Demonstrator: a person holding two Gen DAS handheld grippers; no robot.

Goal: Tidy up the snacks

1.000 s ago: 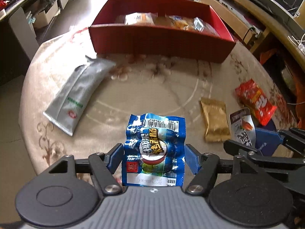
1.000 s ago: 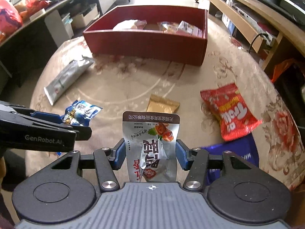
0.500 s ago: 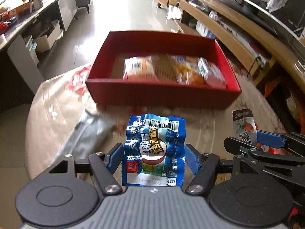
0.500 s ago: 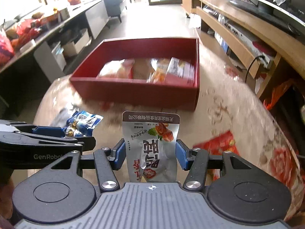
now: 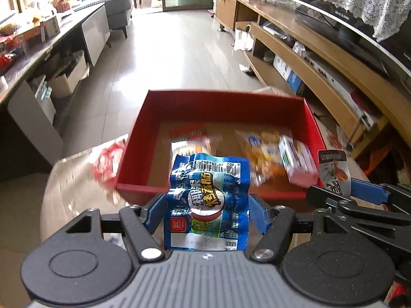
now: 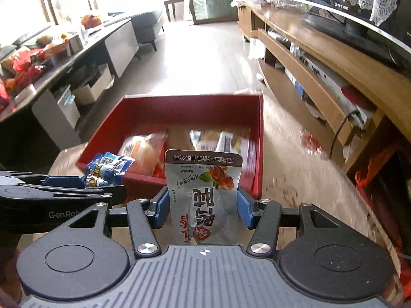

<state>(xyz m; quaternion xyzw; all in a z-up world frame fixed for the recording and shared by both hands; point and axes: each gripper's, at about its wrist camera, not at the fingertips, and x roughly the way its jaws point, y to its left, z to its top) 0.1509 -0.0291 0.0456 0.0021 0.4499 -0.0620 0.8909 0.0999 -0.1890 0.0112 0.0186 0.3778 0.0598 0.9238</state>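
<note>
My left gripper (image 5: 206,211) is shut on a blue sausage packet (image 5: 208,200) and holds it in the air just before the near wall of the red box (image 5: 143,125). My right gripper (image 6: 203,205) is shut on a silver snack pouch (image 6: 205,195), also held up at the near wall of the red box (image 6: 259,138). Several snack packs (image 5: 277,154) lie inside the box. The right gripper and its pouch (image 5: 334,172) show at the right of the left wrist view; the left gripper and its packet (image 6: 108,169) show at the left of the right wrist view.
The box stands at the far edge of the round table (image 6: 303,179). Beyond it is bare floor. A long wooden TV bench (image 5: 321,64) runs along the right. A dark counter with boxes (image 6: 38,59) runs along the left.
Both grippers have moved forward and upward with their packets, from the table's middle to the box's near wall. The loose snacks on the table have dropped out of view.
</note>
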